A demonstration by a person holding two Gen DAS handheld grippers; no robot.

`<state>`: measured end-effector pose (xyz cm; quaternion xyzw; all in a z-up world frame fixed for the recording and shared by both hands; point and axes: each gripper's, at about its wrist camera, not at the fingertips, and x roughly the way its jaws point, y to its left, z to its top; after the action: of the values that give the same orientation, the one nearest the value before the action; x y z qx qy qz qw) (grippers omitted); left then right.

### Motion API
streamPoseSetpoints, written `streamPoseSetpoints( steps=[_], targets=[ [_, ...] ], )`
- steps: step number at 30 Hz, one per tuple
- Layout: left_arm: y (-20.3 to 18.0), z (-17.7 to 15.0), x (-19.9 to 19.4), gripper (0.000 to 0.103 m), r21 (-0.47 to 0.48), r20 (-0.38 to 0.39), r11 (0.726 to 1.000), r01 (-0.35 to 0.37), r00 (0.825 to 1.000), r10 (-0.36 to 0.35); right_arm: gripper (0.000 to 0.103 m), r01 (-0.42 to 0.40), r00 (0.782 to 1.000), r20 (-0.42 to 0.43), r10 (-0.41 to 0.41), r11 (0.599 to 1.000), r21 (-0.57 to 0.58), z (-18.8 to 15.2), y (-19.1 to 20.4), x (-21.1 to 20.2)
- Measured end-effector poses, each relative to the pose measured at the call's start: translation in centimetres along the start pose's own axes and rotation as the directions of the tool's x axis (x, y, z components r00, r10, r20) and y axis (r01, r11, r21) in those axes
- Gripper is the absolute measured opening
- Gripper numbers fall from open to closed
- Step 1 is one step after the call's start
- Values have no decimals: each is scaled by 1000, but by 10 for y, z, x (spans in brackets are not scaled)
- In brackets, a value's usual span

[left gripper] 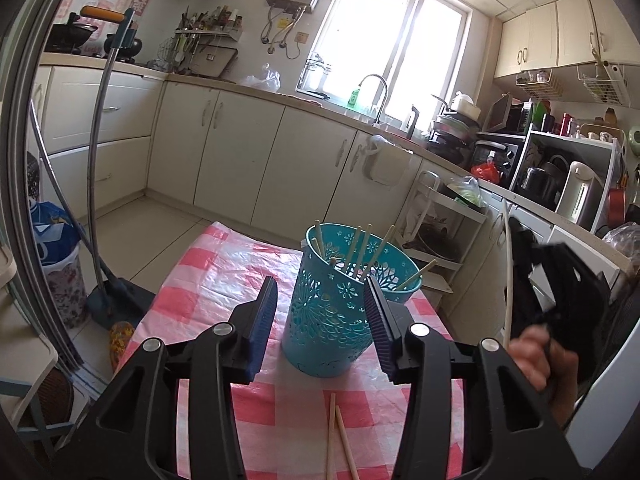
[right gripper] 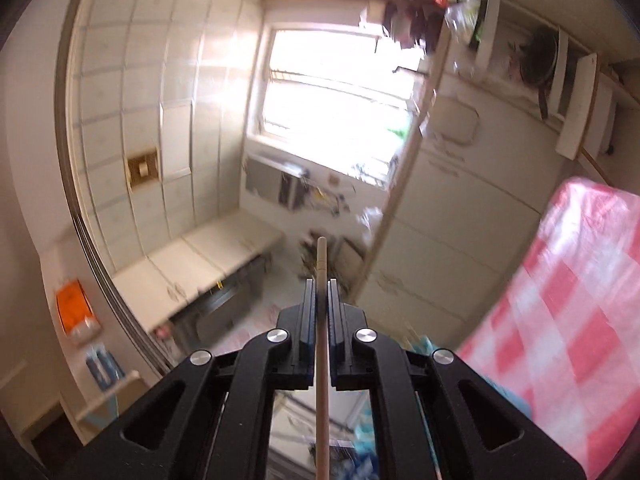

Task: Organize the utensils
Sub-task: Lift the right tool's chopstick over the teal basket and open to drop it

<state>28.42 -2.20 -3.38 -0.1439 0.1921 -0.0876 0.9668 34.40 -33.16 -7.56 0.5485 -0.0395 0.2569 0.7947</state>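
Note:
A turquoise perforated utensil holder (left gripper: 328,312) stands on the pink checked tablecloth (left gripper: 208,280) with several wooden chopsticks (left gripper: 354,250) upright in it. A second turquoise rim (left gripper: 404,280) shows just behind it. My left gripper (left gripper: 320,320) is open; the holder sits between its pads, and cloth shows between the holder and the left pad (left gripper: 262,328). Two loose chopsticks (left gripper: 338,440) lie on the cloth below. My right gripper (right gripper: 321,292) is shut on a single chopstick (right gripper: 321,264), raised and rolled. In the left wrist view it is the black gripper (left gripper: 560,288) in a hand (left gripper: 536,356).
A long-handled broom and dustpan (left gripper: 100,200) and a lined bin (left gripper: 60,264) stand left of the table. Kitchen cabinets (left gripper: 240,152) run along the back. A white shelf rack (left gripper: 448,236) stands close to the table's far right corner. The tablecloth's edge (right gripper: 560,300) lies right of my right gripper.

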Motion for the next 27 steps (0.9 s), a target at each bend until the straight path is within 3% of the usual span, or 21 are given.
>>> streamPoseSetpoints(
  steps=[5,12,20,25,27],
  targets=[
    [7,9,1,42,-6,4,1000,-7,1000,7,6,-13,996,89,16,999,-33,3,2,34],
    [18,12,10,42,-20,-17,1000,-20,1000,20,7,37,993,118,-25,994,-101,-9,-1,63],
    [21,8,31,42,-41,-54,999,-14,998,12,9,45,996,85,-29,981,-190,-22,-2,75],
    [15,3,38,42,-33,-66,999,4,998,-6,9,-21,999,46,29,988,-154,-21,-7,75],
    [12,3,38,42,-24,-66,1000,7,998,-8,14,-49,998,21,52,989,-138,-17,-6,70]
  ],
)
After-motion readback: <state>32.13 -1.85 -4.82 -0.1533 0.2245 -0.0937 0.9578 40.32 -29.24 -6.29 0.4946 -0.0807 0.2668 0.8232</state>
